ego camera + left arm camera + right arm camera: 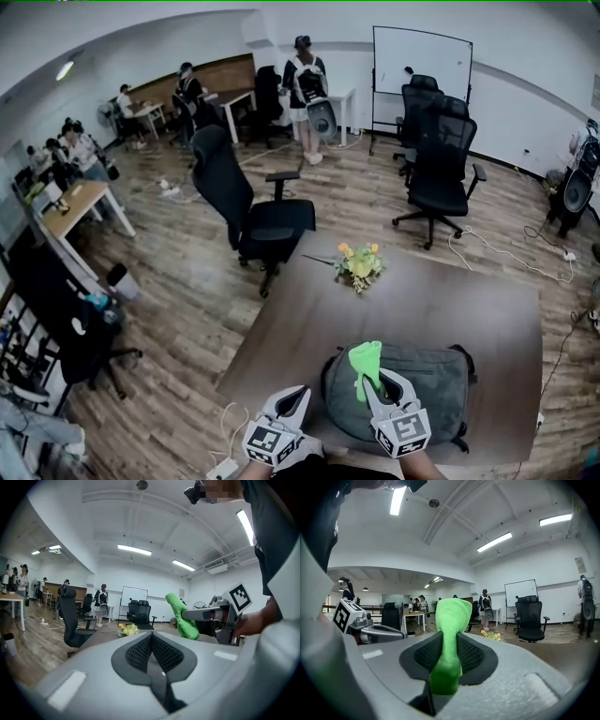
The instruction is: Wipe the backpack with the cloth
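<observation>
Two jaws of the right gripper clamp the green cloth, whose bunched end sticks up past them. Left gripper jaws are pressed together with nothing between. Grey backpack lies flat on the table below the right gripper; flowers sit further back.
</observation>
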Action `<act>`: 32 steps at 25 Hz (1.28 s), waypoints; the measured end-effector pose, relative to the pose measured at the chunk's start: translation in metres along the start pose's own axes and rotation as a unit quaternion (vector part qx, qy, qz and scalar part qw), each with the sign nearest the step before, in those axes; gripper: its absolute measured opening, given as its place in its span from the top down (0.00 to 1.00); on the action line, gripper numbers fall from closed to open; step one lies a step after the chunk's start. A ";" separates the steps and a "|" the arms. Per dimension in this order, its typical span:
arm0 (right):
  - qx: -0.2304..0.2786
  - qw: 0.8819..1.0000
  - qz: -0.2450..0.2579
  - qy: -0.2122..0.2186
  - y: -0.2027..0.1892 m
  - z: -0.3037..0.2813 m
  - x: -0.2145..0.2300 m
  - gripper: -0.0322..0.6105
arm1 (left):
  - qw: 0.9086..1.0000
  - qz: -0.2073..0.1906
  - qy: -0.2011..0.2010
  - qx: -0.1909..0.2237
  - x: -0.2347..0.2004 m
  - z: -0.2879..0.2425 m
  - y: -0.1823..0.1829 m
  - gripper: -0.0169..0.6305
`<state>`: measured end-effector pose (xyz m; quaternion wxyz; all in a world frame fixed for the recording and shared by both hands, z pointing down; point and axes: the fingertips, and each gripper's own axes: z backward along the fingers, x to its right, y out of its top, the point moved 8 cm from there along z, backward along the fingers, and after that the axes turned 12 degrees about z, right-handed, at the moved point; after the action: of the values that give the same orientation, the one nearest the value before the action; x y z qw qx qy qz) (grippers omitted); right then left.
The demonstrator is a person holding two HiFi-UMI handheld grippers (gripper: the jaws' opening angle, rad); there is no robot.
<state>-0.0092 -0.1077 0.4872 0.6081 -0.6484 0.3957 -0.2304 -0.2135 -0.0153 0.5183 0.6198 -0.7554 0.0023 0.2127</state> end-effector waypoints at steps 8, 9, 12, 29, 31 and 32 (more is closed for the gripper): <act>-0.019 0.999 -0.007 -0.047 -0.004 -0.028 -0.003 0.81 | 0.998 -0.012 -0.066 -0.013 -0.035 -0.030 0.011 0.95; -0.024 0.998 -0.010 -0.054 -0.008 -0.030 -0.003 0.81 | 0.997 -0.014 -0.074 -0.017 -0.039 -0.034 0.011 0.95; -0.040 0.997 -0.020 -0.066 -0.023 -0.036 -0.002 0.81 | 0.995 -0.017 -0.090 -0.024 -0.048 -0.043 0.006 0.95; -0.076 0.991 -0.063 -0.094 -0.058 -0.028 0.018 0.81 | 0.994 0.006 -0.096 -0.058 -0.031 -0.077 -0.021 0.95; -0.089 0.990 -0.067 -0.088 -0.065 -0.032 0.019 0.81 | 0.994 0.004 -0.091 -0.059 -0.032 -0.079 -0.022 0.95; -0.096 0.989 -0.069 -0.085 -0.069 -0.036 0.019 0.81 | 0.994 0.003 -0.090 -0.060 -0.033 -0.080 -0.023 0.95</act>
<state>-0.0102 -0.1478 0.5566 0.5571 -0.7468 0.3172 -0.1769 -0.2118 -0.0933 0.5622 0.5704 -0.7691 -0.0634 0.2814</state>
